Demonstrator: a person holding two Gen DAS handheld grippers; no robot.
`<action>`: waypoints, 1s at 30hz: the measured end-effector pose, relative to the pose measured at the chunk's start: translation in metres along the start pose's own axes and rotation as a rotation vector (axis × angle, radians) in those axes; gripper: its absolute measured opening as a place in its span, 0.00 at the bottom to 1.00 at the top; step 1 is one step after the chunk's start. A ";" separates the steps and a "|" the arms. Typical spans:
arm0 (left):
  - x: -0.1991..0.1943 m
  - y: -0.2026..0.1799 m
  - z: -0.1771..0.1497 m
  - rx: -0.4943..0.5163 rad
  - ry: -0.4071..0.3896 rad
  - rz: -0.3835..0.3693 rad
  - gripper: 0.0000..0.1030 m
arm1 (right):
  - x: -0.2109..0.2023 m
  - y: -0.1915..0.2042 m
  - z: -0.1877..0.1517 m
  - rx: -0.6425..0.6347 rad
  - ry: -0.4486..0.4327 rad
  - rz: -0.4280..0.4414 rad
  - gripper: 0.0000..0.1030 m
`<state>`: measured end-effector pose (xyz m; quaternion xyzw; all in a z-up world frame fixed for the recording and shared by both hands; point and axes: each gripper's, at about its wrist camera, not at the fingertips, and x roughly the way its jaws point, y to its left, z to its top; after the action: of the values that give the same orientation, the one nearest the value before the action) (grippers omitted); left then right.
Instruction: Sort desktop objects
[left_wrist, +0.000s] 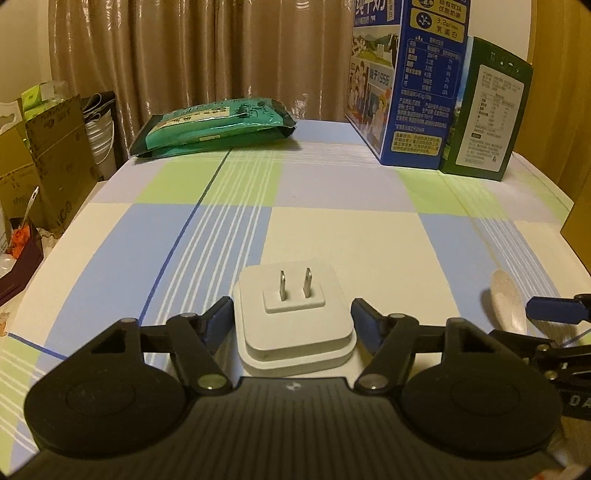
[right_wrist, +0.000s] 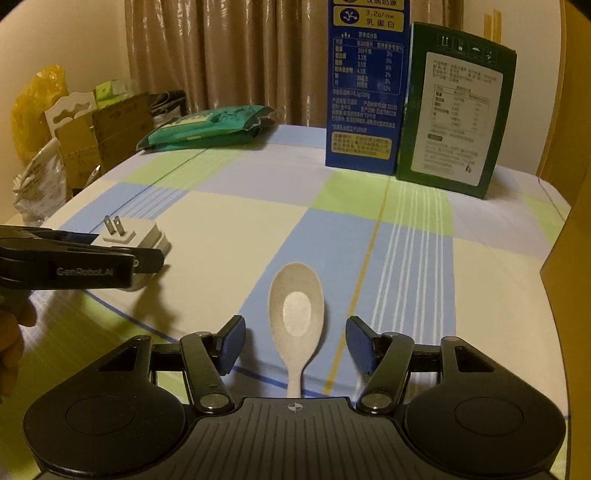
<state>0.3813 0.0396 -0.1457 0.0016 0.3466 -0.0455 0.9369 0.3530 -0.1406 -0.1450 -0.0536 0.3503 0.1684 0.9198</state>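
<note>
Nearest the left wrist camera, the left tongs (left_wrist: 291, 317) straddle a white plug adapter (left_wrist: 293, 317) that sits prongs-up on the checked cloth of the table (left_wrist: 332, 240); the left pad appears to meet the adapter's side, while a slight gap seems to remain at the right pad, so the grip looks not yet firm; the jaws stand about half open. In the right wrist view, the right tongs (right_wrist: 293, 339) are likewise half open, with a pale spoon (right_wrist: 296, 317) lying flat between the pads, handle toward the camera, touched by neither. The step in hand is judged to be the pick-up of both items; the next move calls for closing each pair squarely, the right one low enough to catch the thin handle. Farther off, a green packet (left_wrist: 214, 125) lies at far left; a blue carton (left_wrist: 410, 85) and a green box (left_wrist: 484, 114) stand touching at far right.
</note>
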 end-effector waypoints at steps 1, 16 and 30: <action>0.000 0.000 0.000 -0.003 -0.001 -0.004 0.62 | 0.000 0.001 0.000 -0.008 -0.003 -0.003 0.56; -0.014 -0.019 -0.007 0.068 0.019 -0.051 0.62 | -0.021 0.004 0.005 0.001 0.005 -0.033 0.27; -0.107 -0.051 -0.047 0.169 0.051 -0.151 0.61 | -0.113 0.010 -0.039 0.215 0.113 0.001 0.00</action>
<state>0.2653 -0.0004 -0.1108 0.0557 0.3646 -0.1448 0.9181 0.2458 -0.1710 -0.0992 0.0360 0.4174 0.1273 0.8990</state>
